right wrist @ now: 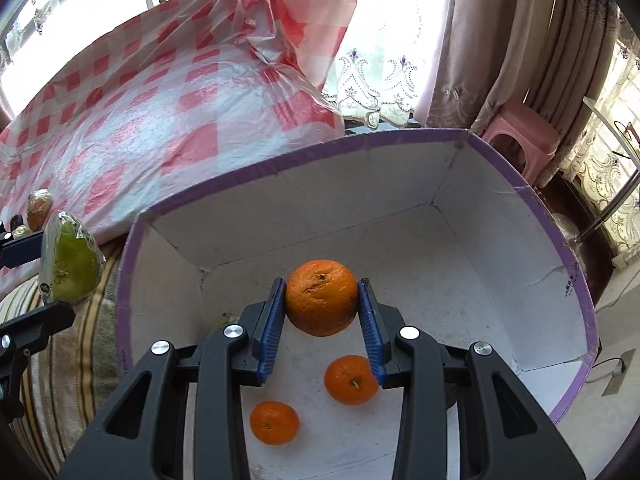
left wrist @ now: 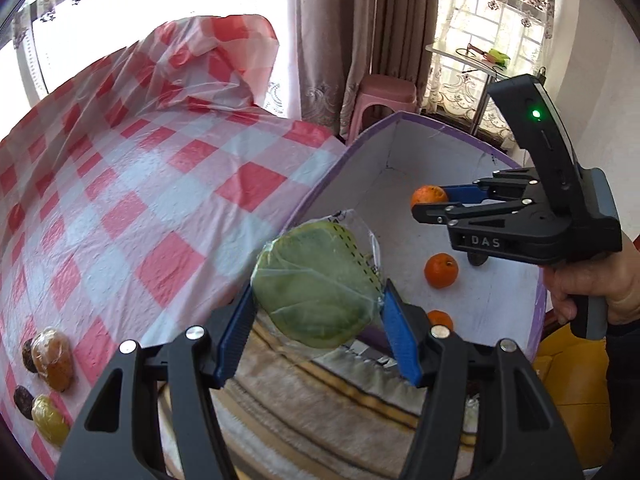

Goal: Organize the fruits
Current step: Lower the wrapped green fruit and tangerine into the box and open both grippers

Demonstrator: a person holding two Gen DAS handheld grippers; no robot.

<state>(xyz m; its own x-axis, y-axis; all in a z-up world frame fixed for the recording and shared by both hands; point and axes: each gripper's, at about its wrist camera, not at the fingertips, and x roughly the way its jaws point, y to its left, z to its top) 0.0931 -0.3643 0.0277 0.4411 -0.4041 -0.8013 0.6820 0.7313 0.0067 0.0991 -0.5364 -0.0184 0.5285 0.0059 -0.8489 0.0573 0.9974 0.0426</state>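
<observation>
My left gripper is shut on a green fruit wrapped in clear film, held just over the near left rim of a white box with purple edging. My right gripper is shut on a large orange, hanging inside the box above its floor. Two smaller oranges lie on the box floor below it. The left wrist view shows the right gripper with its orange, and oranges on the floor. The wrapped green fruit appears at the right wrist view's left edge.
A red-and-white checked plastic cloth covers the table left of the box. Several wrapped fruits lie near its left edge. A striped mat lies under the box's near side. A pink stool and curtains stand behind. A hand holds the right gripper's handle.
</observation>
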